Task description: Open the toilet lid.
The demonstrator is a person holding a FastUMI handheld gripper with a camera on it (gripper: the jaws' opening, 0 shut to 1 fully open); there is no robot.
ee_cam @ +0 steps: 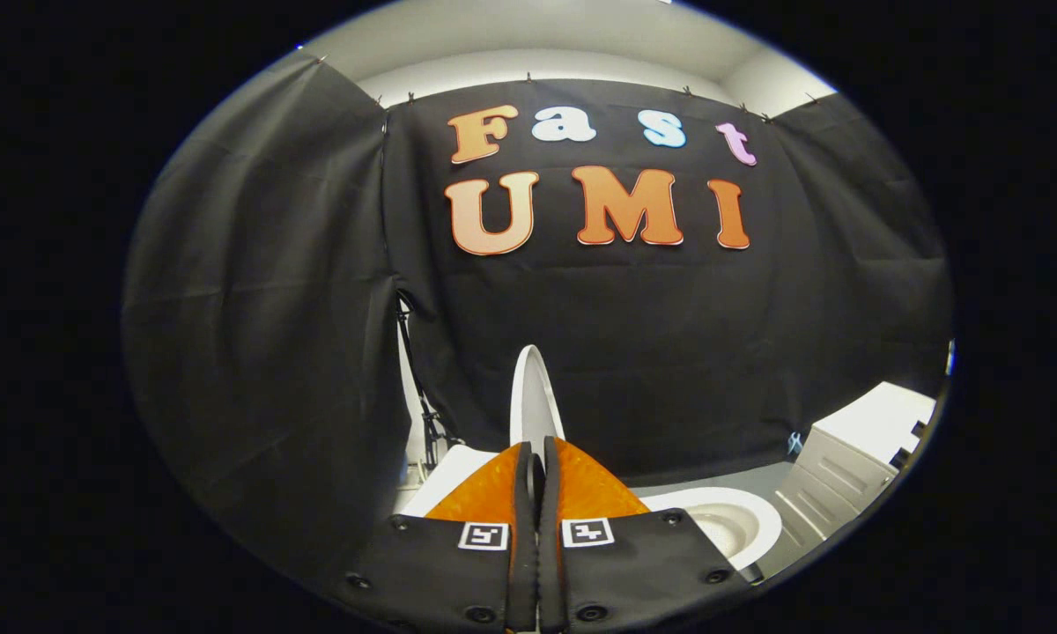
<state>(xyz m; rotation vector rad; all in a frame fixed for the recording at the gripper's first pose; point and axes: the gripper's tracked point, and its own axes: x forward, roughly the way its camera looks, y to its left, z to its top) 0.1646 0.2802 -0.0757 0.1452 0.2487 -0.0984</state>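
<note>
Booth hung with black cloth under a pale ceiling

Creased black cloth wall (pixel 669 335) fills the centre and left of the frame, clipped along its top edge below a white ceiling (pixel 537 35). At lower right stands a white panelled cabinet (pixel 854 458) on grey floor (pixel 722 480).

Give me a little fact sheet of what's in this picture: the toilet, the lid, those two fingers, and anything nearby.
toilet lid: raised, standing about upright, seen edge-on just beyond the fingers
toilet bowl: open, to the right of the fingers
gripper: fingers close together, a narrow gap between them; whether they pinch the lid's edge cannot be told
white cabinet: beyond the bowl, to the right
backdrop: black cloth wall behind the toilet
</note>
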